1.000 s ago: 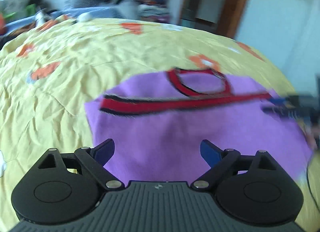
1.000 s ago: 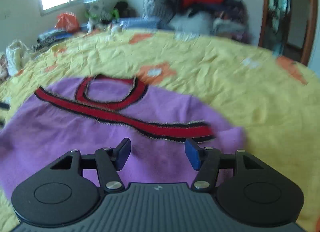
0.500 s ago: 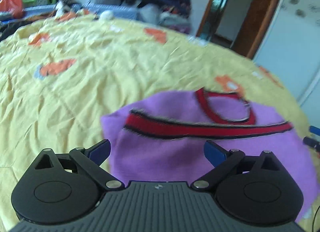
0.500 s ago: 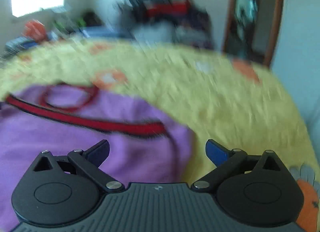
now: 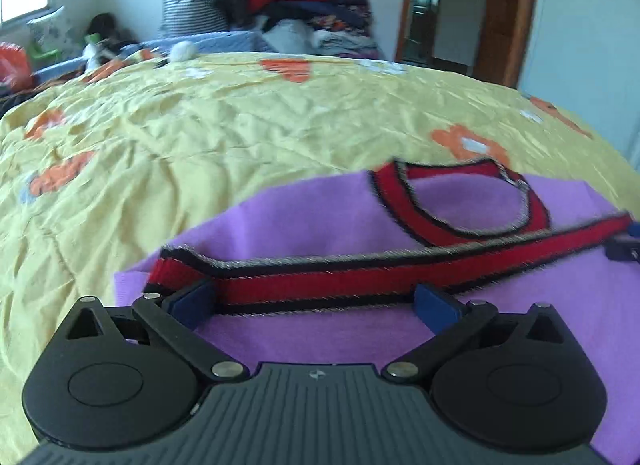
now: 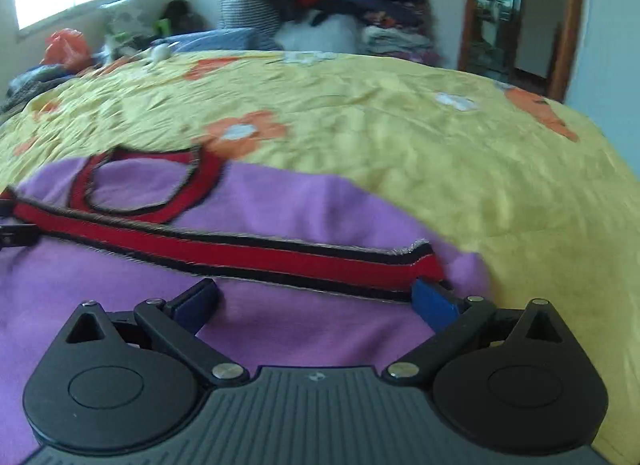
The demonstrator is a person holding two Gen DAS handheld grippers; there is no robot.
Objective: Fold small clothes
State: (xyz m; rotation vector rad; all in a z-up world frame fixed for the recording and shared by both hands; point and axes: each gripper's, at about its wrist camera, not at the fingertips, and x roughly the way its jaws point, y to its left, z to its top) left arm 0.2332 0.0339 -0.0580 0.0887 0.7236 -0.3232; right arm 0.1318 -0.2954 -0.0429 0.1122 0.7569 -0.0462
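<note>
Purple garment (image 5: 320,225) flat, red hem band (image 5: 360,277) crosswise, both grippers (image 5: 314,301) (image 6: 314,299) spread wide, empty.

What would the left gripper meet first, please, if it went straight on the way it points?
Most likely the red band across the purple top, which lies just ahead of the open left gripper; depth is hard to judge.

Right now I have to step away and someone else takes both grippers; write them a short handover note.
Left gripper: open, empty, at the left end of the red hem band.
Right gripper: open, empty, at the band's right end.
The purple sweater lies on the yellow bedspread, its lower part apparently folded up so the band crosses below the collar.
Done: apparently that first fold.
Left: grip both band ends, finish folding.
</note>
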